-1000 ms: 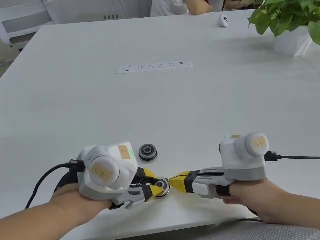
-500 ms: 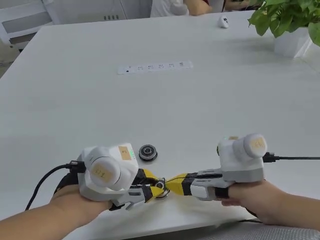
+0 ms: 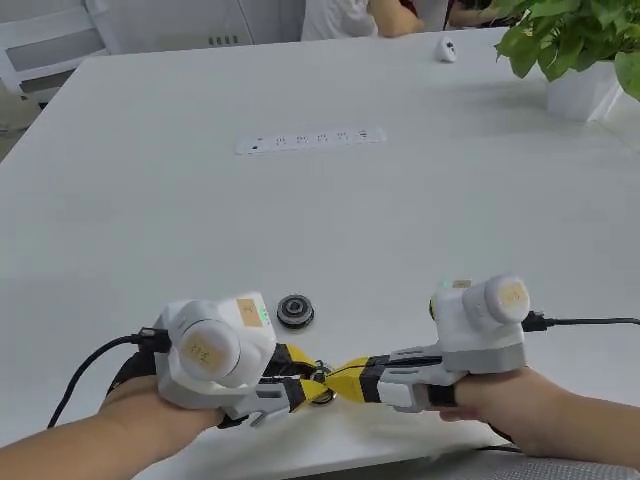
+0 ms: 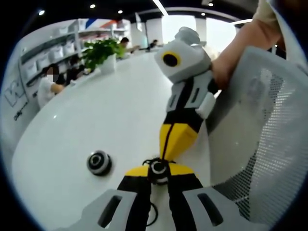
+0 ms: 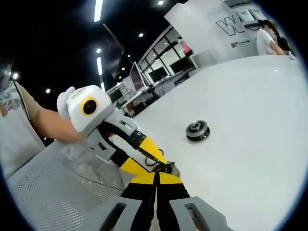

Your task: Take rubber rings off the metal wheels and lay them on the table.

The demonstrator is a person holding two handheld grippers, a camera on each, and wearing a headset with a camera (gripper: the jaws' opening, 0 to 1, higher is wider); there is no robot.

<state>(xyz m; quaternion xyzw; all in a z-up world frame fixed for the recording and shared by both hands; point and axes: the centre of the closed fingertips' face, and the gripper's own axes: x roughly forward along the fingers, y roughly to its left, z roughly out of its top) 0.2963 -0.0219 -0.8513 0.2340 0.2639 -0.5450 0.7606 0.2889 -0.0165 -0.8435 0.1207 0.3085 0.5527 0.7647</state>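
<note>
At the table (image 3: 300, 200) edge, left fingers (image 4: 136, 185) clamp a wheel (image 4: 158, 168); right fingers (image 5: 142, 190) pinch its ring (image 4: 152, 161).

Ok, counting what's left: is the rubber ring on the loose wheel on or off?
On: the loose wheel shows a black band around its metal centre.

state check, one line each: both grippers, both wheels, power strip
left gripper, shut on held wheel.
right gripper, fingers shut, tips at held wheel's rim; what they pinch is too small to tell.
held wheel, clamped in left gripper.
loose wheel, flat on table, black ring on, apart from both grippers.
power strip, flat on table, no plugs visible.
</note>
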